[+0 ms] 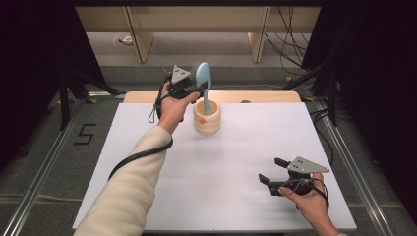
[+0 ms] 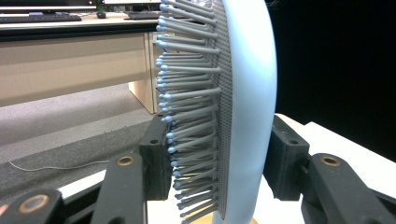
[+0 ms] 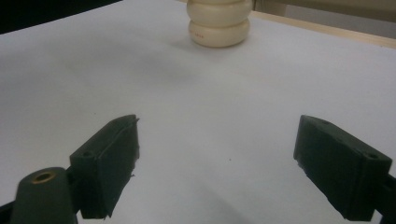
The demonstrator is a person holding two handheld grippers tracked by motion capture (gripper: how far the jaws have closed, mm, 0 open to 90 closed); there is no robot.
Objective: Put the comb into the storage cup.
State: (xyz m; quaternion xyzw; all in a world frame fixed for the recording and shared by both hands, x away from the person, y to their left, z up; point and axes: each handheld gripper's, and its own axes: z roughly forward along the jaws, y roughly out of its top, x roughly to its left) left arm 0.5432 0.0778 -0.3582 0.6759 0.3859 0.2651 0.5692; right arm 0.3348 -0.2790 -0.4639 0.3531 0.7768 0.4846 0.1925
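**Hairbrush pinched over the wooden pot**

Nearest, at about five o'clock on the white bench (image 1: 221, 196), the right hand-held gripper (image 1: 273, 170) rests low with its jaws spread wide and nothing between them. In the right gripper view the same hand-held gripper (image 3: 217, 163) frames bare white surface, with the pot (image 3: 219, 21) well apart at twelve o'clock.

Farther off, near twelve o'clock on the bench, stands the pale ribbed wooden pot (image 1: 207, 118), with a small orange mark on its rim facing the person; too small to read.

Just beyond it, the left hand-held gripper (image 1: 200, 86) is pinching a light-blue hairbrush (image 1: 203, 78), which stands upright with its handle down in the pot. The left gripper view shows the pads pressed on both sides of the brush head (image 2: 243, 107), bristles toward the left pad.

On the floor at nine o'clock, black tape spells "5" (image 1: 86, 133).
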